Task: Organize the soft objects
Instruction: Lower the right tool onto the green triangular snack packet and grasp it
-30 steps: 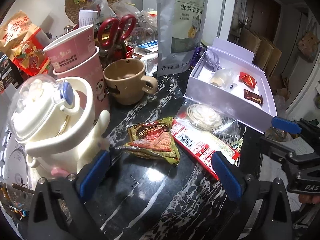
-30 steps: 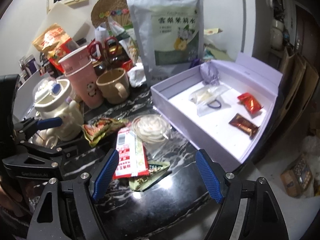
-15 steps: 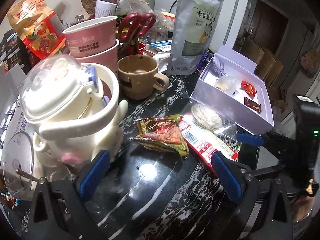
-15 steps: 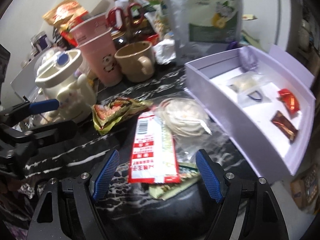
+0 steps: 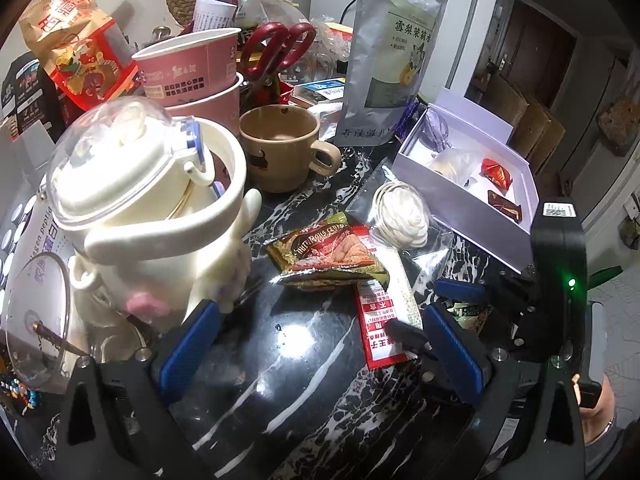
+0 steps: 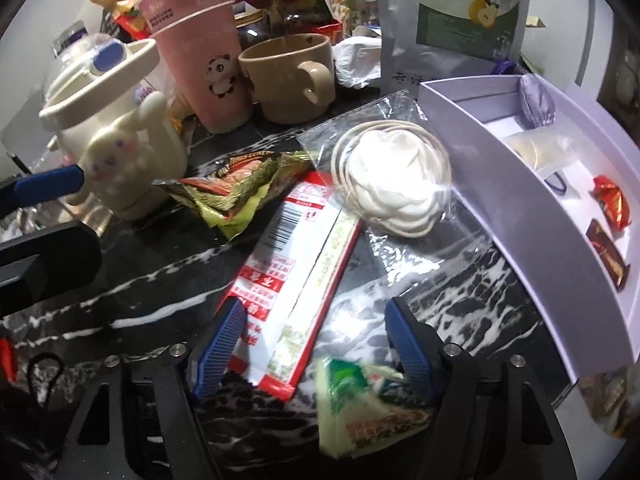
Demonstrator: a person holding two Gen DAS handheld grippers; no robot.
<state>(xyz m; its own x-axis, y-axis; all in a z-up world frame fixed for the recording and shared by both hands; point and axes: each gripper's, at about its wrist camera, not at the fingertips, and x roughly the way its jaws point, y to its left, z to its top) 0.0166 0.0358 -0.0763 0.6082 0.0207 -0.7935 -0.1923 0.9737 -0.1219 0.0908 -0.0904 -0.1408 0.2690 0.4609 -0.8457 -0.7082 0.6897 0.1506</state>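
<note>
Right gripper (image 6: 314,344) low over marble countertop (image 6: 460,304), jaws closing around red-and-white sachet (image 6: 296,268) and green packet (image 6: 360,404), pads not pressing. Left gripper (image 5: 320,344) spread wide, empty. Lavender box (image 6: 516,216) just beside.

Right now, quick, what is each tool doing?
Left tool: open, holding nothing.
Right tool: closing around the red and white packet and green packet, not gripping yet.

A lived-in home: the black marbled surface (image 5: 280,360) is crowded with a brown mug (image 5: 280,148), pink paper cups (image 5: 192,68), snack bags and red scissors (image 5: 276,48), near a dark wooden door (image 5: 532,56).
</note>
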